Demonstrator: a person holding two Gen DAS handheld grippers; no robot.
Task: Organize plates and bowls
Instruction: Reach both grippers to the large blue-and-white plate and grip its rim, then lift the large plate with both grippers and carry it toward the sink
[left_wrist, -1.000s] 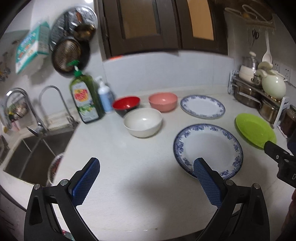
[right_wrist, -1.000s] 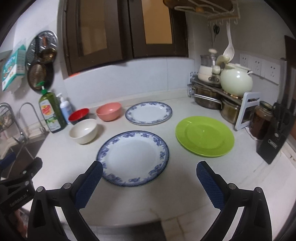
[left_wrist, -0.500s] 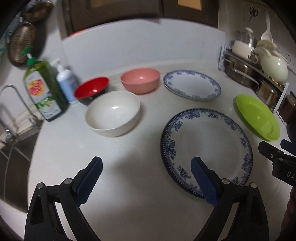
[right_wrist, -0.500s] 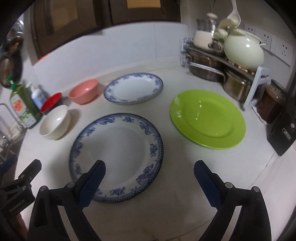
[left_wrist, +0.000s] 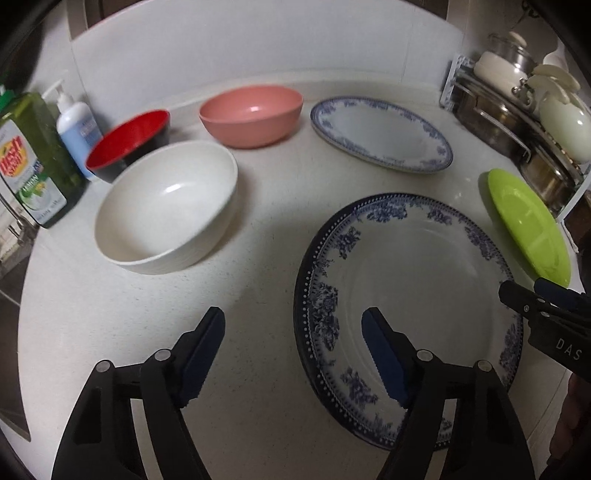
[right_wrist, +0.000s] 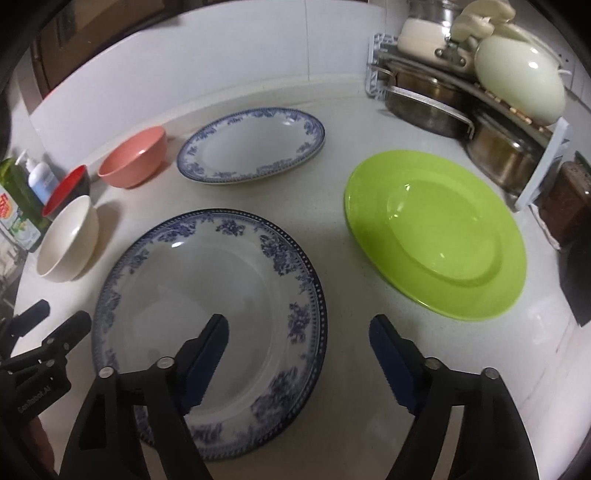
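A large blue-patterned plate (left_wrist: 417, 280) (right_wrist: 207, 295) lies on the white counter nearest me. My left gripper (left_wrist: 293, 339) is open and straddles its left rim. My right gripper (right_wrist: 299, 347) is open and straddles its right rim. A smaller blue-patterned plate (left_wrist: 380, 133) (right_wrist: 251, 144) lies behind it. A green plate (left_wrist: 528, 225) (right_wrist: 436, 229) lies to the right. A white bowl (left_wrist: 166, 206) (right_wrist: 70, 240), a pink bowl (left_wrist: 251, 114) (right_wrist: 135, 157) and a red bowl (left_wrist: 127, 138) (right_wrist: 66, 188) stand at the left.
A green dish-soap bottle (left_wrist: 29, 162) and a blue pump bottle (left_wrist: 75, 125) stand at the far left by the sink. A rack with steel pots and a cream pot (right_wrist: 517, 85) fills the back right corner. A dark jar (right_wrist: 565, 199) stands at the right edge.
Both grippers have moved forward and down toward the large blue plate, which now fills more of both views. Each gripper now straddles a rim of it. The dishes have not moved.
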